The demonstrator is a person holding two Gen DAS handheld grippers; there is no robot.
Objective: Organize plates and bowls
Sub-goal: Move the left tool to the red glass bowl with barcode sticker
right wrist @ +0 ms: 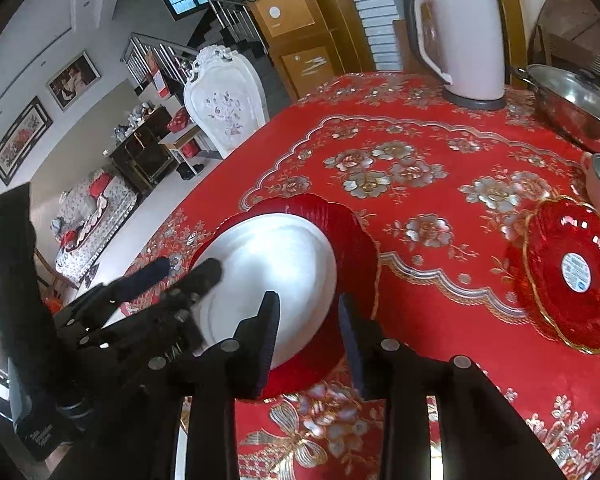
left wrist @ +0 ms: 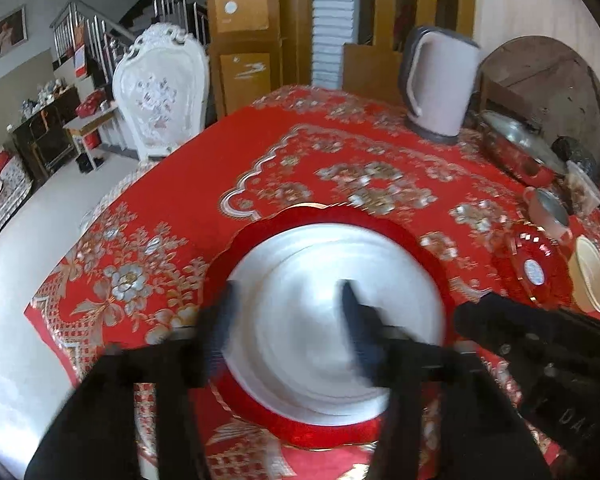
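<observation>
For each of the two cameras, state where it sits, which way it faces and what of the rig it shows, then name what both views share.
Left wrist: on the left gripper, looking forward and down across the red floral tablecloth; its jaws stand open over the white plate; the right gripper shows at right.
Right wrist: on the right gripper, facing the same table; jaws open at the white plate's near edge; the left gripper shows at left.
Shared: white plate on red plate, white electric kettle, white chair.
</observation>
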